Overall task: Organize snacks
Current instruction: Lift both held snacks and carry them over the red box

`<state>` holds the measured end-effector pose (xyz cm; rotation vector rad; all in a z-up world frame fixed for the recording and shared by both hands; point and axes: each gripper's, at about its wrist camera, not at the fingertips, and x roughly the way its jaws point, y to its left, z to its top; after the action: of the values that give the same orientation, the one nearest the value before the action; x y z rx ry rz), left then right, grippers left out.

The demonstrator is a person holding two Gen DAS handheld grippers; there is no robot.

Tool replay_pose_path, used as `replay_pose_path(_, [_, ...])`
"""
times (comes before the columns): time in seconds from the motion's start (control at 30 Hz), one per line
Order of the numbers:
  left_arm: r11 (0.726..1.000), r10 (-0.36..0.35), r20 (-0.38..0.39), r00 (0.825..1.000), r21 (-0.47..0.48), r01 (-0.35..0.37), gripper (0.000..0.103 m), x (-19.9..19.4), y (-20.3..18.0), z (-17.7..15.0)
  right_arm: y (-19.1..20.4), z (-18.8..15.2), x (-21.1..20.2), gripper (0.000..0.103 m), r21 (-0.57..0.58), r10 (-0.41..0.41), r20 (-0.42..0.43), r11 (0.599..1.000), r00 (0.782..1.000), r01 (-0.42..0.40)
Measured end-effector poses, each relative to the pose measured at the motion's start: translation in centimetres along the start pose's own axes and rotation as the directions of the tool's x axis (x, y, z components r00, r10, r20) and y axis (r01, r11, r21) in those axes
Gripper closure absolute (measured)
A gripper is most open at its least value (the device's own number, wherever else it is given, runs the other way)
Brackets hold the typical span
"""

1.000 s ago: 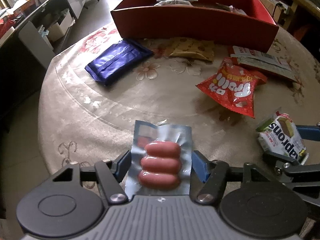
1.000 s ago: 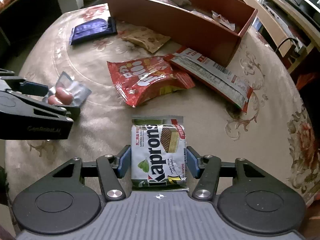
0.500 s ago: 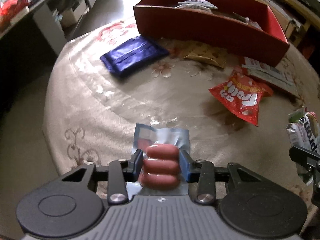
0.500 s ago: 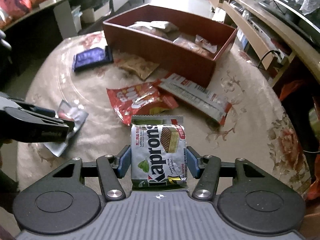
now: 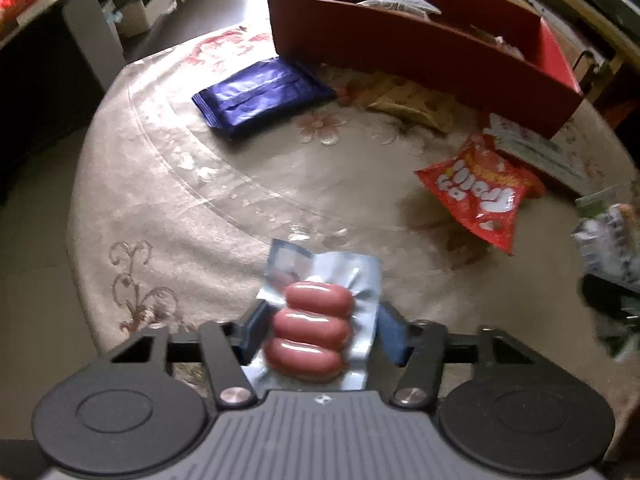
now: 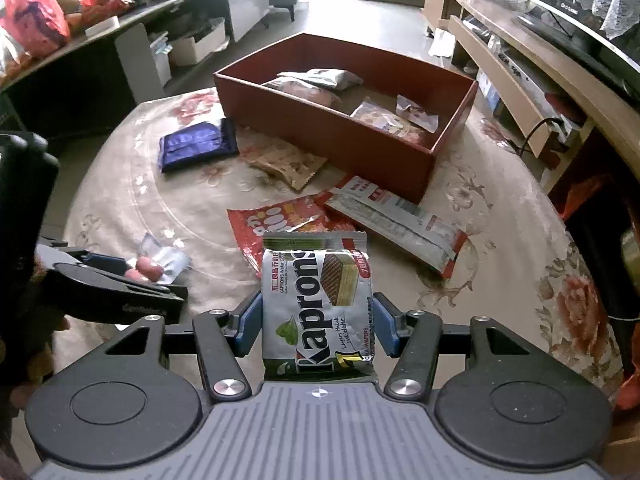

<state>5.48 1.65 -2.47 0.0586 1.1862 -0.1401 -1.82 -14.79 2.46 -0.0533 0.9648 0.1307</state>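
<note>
Between the blue pads of the left claw [image 5: 320,334] sits the sausage pack [image 5: 314,326], three pink links in clear film. Its jaws are opening at this moment; the left pad seems to touch the film and the right stands a little off, though blur makes this hard to judge. The right claw [image 6: 316,322] pinches the wafer packet [image 6: 318,304] upright, pads pressed on both sides, lifted above the counter [image 6: 460,292].

Farther off lie the snacks yet to be sorted: a red candy bag [image 6: 280,220], a long striped packet [image 6: 396,226] beside it, a tan pouch [image 6: 286,162] and a blue pouch [image 6: 196,144] just before the red box [image 6: 332,136], which already has several packets inside.

Both hands appear to be at the carrying step, pickup done and delivery not yet made. Next, each claw needs to travel forward over the near wall of the box and release above a free spot. With the left jaws widening, the sausage pack may slip first; a firmer squeeze looks wise.
</note>
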Motion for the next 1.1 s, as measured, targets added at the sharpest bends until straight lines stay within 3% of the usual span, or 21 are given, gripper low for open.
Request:
replay_pose_path(0.23, [0.998,-0.047,0.003,0.999,-0.047,0.047,0.047,-0.7,1.2,0.5,0.8,0.4,0.5,0.039,-0.006,0.006,-0.007,1.000,1.000,-0.006])
replay_pose_path(0.37, [0.997,-0.052,0.032,0.998,-0.046,0.054,0.057,-1.5,0.9,1.4,0.7,0.6,0.2,0.039,-0.001,0.007,0.003,1.000,1.000,-0.007])
replay_pose_path(0.5, [0.998,-0.056,0.042,0.998,-0.028,0.057,0.059,-1.6,0.6,2.0,0.2,1.0,0.3,0.039,0.016,-0.002,0.009,1.000,1.000,0.002])
replay_pose_path(0.67, [0.998,-0.060,0.035,0.998,-0.015,0.060,0.053,-0.7,0.7,2.3,-0.2,1.0,0.5,0.039,0.029,-0.008,0.001,1.000,1.000,0.008])
replay_pose_path(0.73, [0.999,-0.053,0.011,0.999,-0.008,0.053,0.046,0.0,0.5,2.3,-0.1,1.1,0.6,0.039,0.029,-0.007,-0.001,1.000,1.000,0.007])
replay_pose_path(0.8, [0.999,-0.038,0.005,0.999,-0.023,0.039,0.032,0.4,0.9,2.2,0.1,1.1,0.7,0.039,0.024,-0.003,-0.003,1.000,1.000,0.003])
replay_pose_path(0.9, [0.998,-0.023,-0.021,1.000,-0.051,0.022,0.023,0.8,1.7,1.5,0.3,1.0,0.7,0.039,0.013,0.005,-0.008,1.000,1.000,-0.005])
replay_pose_path(1.0, [0.998,-0.011,-0.012,1.000,-0.054,0.010,0.021,0.9,1.6,0.9,0.3,0.9,0.7,0.039,0.007,0.010,-0.010,1.000,1.000,-0.010])
replay_pose_path(1.1, [0.999,0.027,0.013,1.000,-0.042,-0.026,0.032,0.7,0.7,0.3,0.4,1.0,0.5,0.039,-0.001,0.016,-0.006,1.000,1.000,-0.016])
